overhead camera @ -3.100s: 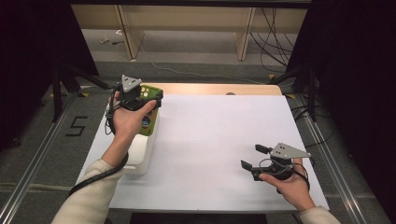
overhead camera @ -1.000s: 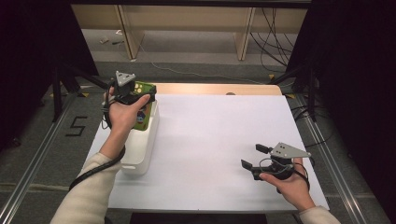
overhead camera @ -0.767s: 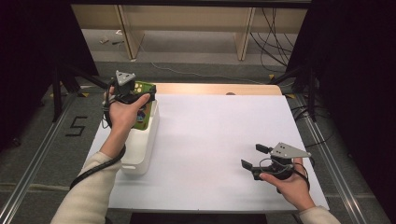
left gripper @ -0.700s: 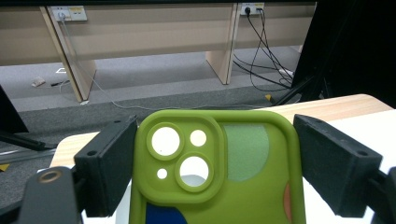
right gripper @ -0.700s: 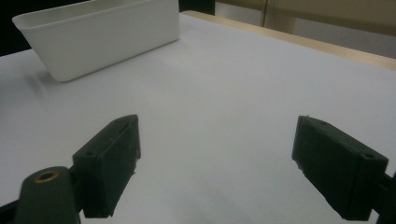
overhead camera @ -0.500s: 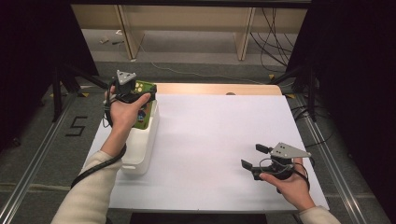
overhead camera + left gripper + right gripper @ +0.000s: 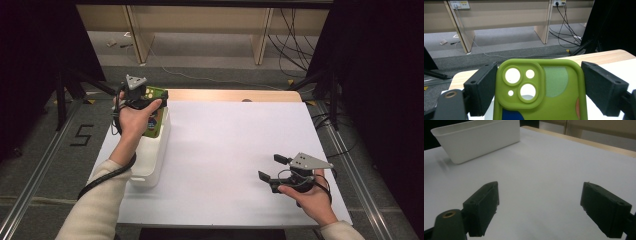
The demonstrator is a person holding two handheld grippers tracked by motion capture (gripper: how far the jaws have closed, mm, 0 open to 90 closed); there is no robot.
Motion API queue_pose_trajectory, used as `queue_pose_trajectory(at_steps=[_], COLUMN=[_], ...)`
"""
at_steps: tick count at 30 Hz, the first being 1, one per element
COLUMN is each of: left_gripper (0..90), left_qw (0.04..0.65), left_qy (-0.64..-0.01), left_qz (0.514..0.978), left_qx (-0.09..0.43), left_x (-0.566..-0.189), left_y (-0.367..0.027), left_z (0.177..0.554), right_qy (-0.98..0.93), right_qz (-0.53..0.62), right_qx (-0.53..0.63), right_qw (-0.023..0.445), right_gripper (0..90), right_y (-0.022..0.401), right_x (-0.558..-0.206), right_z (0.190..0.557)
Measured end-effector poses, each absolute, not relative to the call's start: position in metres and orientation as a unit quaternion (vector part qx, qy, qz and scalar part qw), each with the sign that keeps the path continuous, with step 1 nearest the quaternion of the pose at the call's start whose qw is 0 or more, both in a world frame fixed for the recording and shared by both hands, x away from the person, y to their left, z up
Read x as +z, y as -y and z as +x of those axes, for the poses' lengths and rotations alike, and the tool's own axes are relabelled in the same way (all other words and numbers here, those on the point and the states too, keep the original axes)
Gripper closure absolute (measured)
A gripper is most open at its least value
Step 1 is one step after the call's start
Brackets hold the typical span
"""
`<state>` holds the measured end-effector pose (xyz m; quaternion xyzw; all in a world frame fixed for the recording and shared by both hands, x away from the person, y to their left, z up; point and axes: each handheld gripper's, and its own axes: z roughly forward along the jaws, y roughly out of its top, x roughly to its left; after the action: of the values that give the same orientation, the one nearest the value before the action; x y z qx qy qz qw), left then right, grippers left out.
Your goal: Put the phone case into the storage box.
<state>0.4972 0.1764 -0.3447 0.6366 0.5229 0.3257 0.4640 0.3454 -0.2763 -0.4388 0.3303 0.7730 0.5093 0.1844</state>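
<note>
Counter [image 7: 225, 145]: white top, a bare wooden strip along the far edge, grey floor and cables beyond.

White plastic bin [image 7: 156, 150]: long, rectangular, at the counter's left side, running near to far. In the right gripper view it sits at upper left [image 7: 477, 138], well apart from that gripper's jaws.

Left gripper [image 7: 146, 102]: held in the left hand [image 7: 131, 117] over the bin's far end, grey three-cornered plate on top. Its jaws are closed against the two long edges of a green phone case [image 7: 155, 112]. In the left gripper view the green phone case [image 7: 541, 90] stands upright between the jaws, camera cut-outs at upper left, blue and orange patches near the bottom. Whether the case touches the bin I cannot tell.

Right gripper [image 7: 272, 167]: in the right hand [image 7: 310, 197], low at the counter's near right, pointing left. Jaws spread wide, nothing between them, bare white counter beneath [image 7: 539, 202].
</note>
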Motion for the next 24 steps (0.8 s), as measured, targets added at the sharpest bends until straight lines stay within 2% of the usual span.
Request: queue_pose_trajectory(at_steps=[24], left_gripper=[16.6], left_qw=[0.461], left_qy=[-0.526], left_qz=[0.637], left_qx=[0.325], left_x=[-0.3513], left_y=[-0.1799], left_z=[0.5069], right_qy=[-0.774], right_qz=[0.330], right_qx=[0.508], right_qw=[0.184], right_gripper=[16.5], right_y=[0.2765], right_x=[-0.4387], right_z=[0.3454])
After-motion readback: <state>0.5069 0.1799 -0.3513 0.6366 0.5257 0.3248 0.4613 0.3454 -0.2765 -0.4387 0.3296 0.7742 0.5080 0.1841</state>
